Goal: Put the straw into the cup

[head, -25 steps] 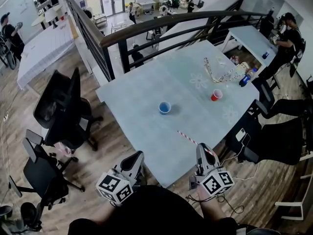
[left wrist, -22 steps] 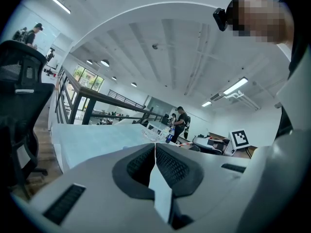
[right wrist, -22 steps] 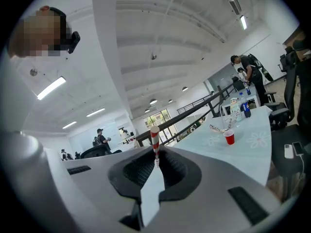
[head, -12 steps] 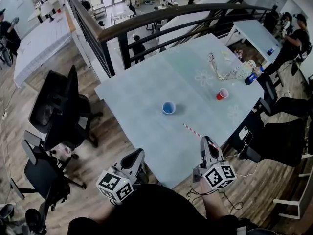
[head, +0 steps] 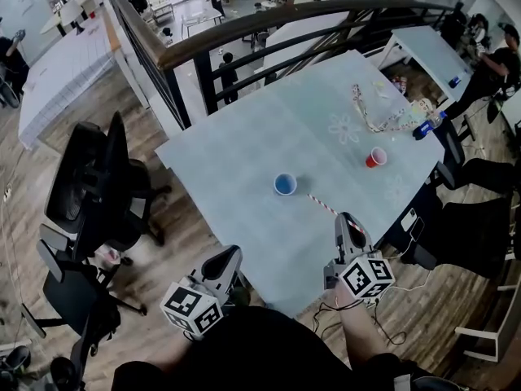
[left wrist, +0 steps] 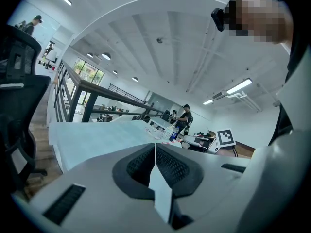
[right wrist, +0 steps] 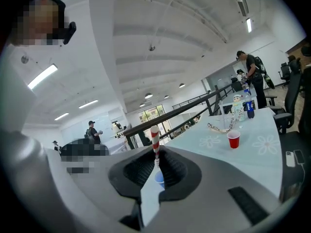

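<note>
A blue cup (head: 285,184) stands upright near the middle of the pale table (head: 236,161). My right gripper (head: 348,221) is shut on a red-and-white striped straw (head: 329,208), whose free end points toward the cup and stops a short way to its right. In the right gripper view the straw (right wrist: 154,143) sticks up from the closed jaws, with the blue cup (right wrist: 159,179) showing just beyond them. My left gripper (head: 226,264) hangs at the table's near edge, jaws shut with nothing in them; the left gripper view (left wrist: 155,159) shows the pads pressed together.
A red cup (head: 375,157) stands to the right, with a chain-like string of items (head: 376,120) and a bottle (head: 426,126) at the table's far right corner. Black office chairs (head: 94,186) sit left of the table, another chair (head: 472,218) right. A dark railing (head: 269,19) runs behind.
My right gripper has carried the straw forward over the table, its tip now much closer to the blue cup. The left gripper has also shifted forward a little.
</note>
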Demonstrator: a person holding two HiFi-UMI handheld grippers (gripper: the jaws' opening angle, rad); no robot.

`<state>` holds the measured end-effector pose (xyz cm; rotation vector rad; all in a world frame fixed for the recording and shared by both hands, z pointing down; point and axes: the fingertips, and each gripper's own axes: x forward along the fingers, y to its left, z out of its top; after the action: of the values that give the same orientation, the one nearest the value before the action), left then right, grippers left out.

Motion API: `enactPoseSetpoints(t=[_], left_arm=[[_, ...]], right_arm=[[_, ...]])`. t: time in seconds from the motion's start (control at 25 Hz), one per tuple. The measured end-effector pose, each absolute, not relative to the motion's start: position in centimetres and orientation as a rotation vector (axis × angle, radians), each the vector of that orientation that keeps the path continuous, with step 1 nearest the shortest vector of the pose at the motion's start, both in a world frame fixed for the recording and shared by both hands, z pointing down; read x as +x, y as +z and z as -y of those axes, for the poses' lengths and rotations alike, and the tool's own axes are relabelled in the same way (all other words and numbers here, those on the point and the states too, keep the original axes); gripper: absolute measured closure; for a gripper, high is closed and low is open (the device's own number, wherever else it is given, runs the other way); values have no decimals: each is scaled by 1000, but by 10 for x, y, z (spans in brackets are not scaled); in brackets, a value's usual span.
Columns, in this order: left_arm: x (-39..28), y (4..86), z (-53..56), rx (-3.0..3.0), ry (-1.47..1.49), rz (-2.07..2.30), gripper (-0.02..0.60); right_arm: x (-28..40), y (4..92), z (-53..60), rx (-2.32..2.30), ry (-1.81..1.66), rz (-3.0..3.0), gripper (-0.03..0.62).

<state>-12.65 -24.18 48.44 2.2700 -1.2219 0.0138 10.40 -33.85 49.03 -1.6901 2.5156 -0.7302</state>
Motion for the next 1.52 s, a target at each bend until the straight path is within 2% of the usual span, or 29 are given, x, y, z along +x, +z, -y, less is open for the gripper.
enactPoseSetpoints(t=[0.8, 1.52], left_arm=[[-174, 508, 283, 2194, -17, 1241, 563], [-194, 523, 284, 2175, -13, 1238, 563]], right_arm=[[45, 545, 419, -1738, -759, -2645, 543], [19, 648, 452, -1876, -844, -2790, 544]])
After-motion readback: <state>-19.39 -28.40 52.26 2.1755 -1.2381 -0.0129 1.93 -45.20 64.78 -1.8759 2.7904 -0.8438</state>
